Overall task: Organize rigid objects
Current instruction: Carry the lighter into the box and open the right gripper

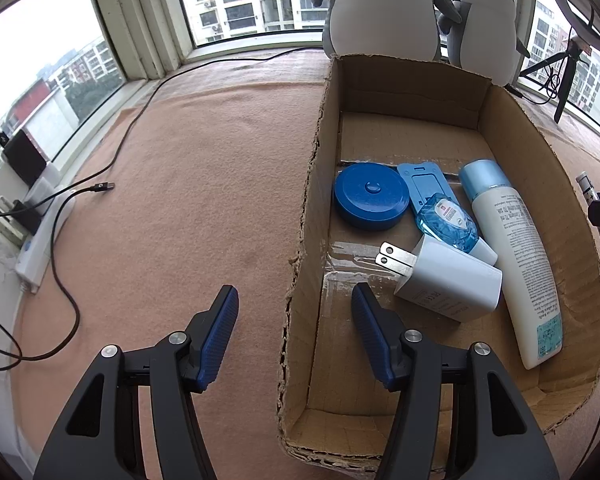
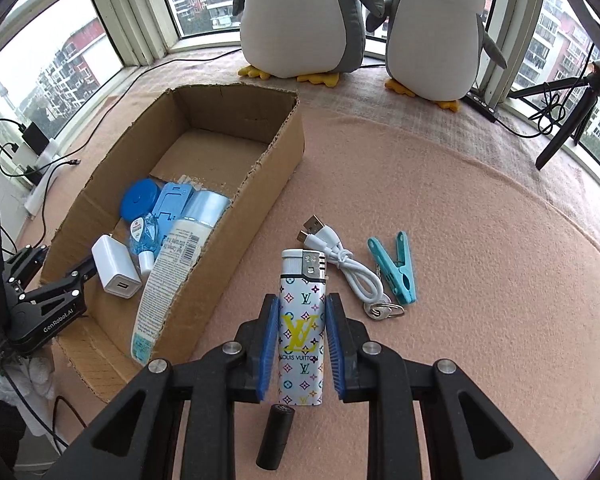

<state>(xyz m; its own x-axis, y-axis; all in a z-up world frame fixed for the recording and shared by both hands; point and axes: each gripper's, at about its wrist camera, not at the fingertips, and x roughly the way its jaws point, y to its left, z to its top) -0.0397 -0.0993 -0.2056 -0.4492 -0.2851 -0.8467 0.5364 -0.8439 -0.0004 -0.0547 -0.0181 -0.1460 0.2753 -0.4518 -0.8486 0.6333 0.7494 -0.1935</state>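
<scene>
While the white lighter printed with coloured monograms [image 2: 302,328] lies flat on the pink felt cloth [image 2: 480,280], your right gripper [image 2: 302,344] brackets it, blue pads either side of its body with a sliver of cloth visible at each, so the jaws stand apart and have not yet closed. You look to be at the grasp step for the next item. Close squarely on the lighter's long sides, lift, then carry it left over the torn wall of the open cardboard box [image 2: 260,184], where a white wall charger [image 2: 114,270], a white lotion bottle [image 2: 168,280] and a blue round case [image 2: 139,199] already lie. Your left gripper [image 1: 294,326] hovers by the box's near wall, jaws wide apart and empty. Beside the lighter, a white USB cable [image 2: 340,256], a turquoise clothes peg [image 2: 396,268] and a black cylinder [image 2: 276,436] wait.
</scene>
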